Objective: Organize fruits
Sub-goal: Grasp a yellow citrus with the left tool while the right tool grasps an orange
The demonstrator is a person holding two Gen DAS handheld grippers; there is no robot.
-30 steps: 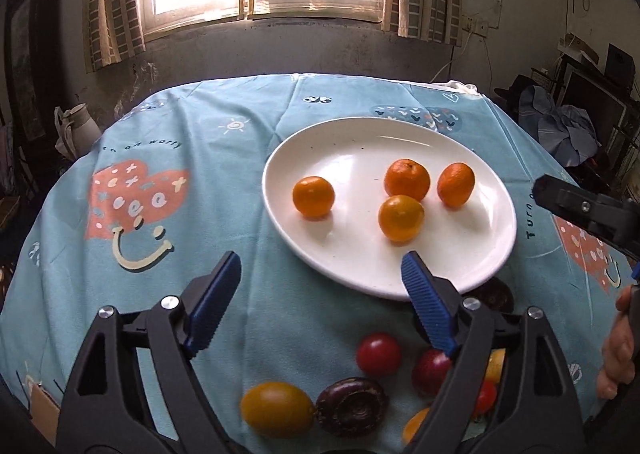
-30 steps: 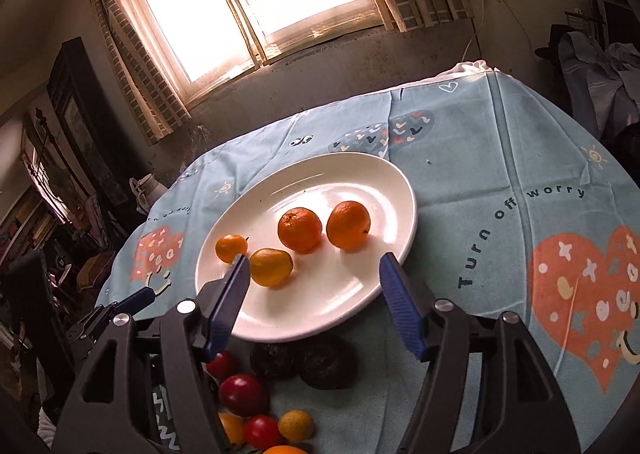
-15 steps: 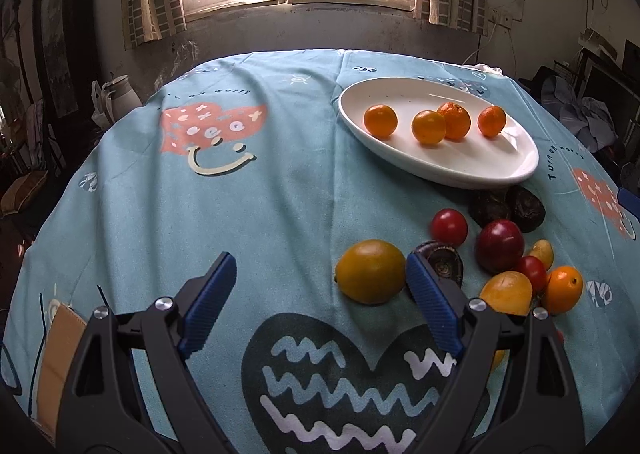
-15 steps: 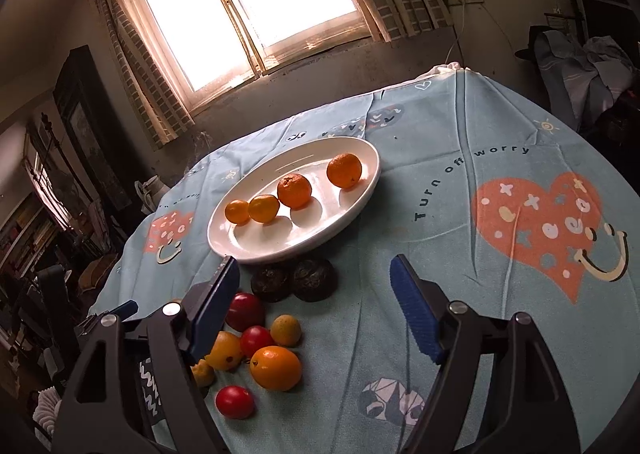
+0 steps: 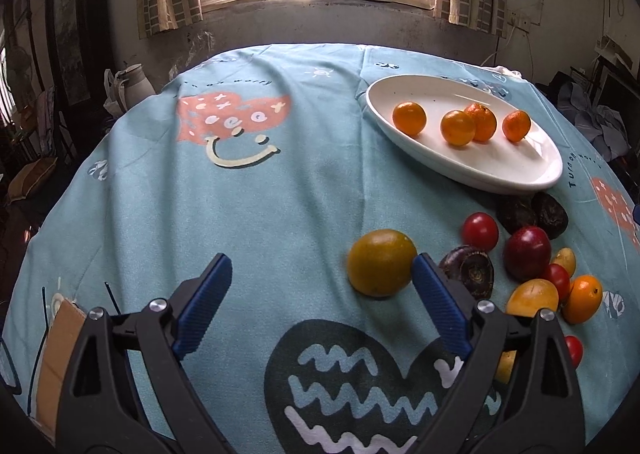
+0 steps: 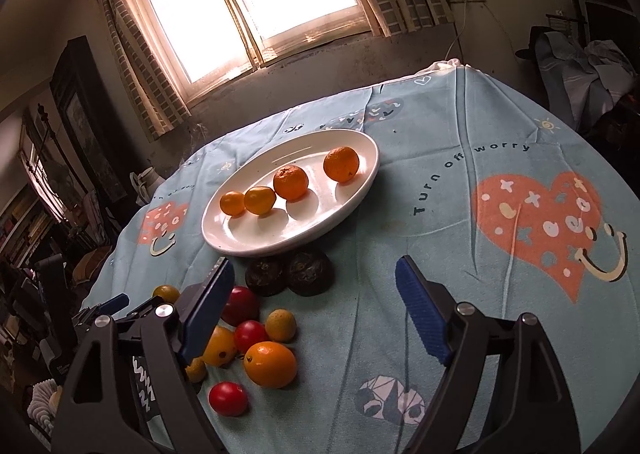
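The left hand-held gripper [image 5: 322, 282] is open and holds nothing; its jaws have just been opening. The big yellow-green fruit [image 5: 380, 262] lies just ahead, touching the inside of its right jaw, so the left hand is nearer to it. The right hand-held gripper [image 6: 314, 306] is open too, jaws just opening, nothing between them. The loose fruits sit in a pile at the near edge of the desk [image 5: 240, 213]. The plate [image 5: 500, 177] behind them holds four oranges. Two dark fruits [image 6: 290, 274] touch its rim.
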